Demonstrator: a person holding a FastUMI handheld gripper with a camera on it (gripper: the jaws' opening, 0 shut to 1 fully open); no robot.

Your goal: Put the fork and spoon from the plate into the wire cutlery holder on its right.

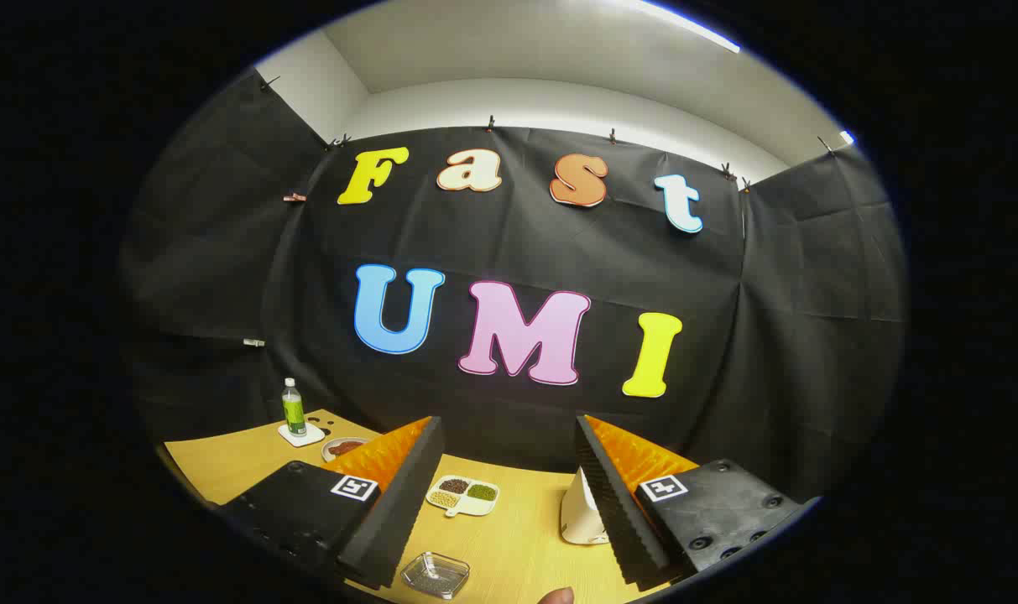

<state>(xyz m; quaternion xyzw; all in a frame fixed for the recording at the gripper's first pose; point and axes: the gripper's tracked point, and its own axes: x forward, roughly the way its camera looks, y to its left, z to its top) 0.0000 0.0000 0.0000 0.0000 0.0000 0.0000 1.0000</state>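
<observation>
1. My claw (509,495) hangs open above the yellow wooden surface (517,545), gripping nothing.
2. Fork, spoon and holder lie somewhere I cannot see.
3. Thin, slippery cutlery likely wants a mid-handle pinch.

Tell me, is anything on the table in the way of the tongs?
The open tongs hang above the table. Between their fingers lie a clear dish and, farther on, a divided dish; a white object sits by the right finger. Whether they block the way, I cannot tell.
</observation>
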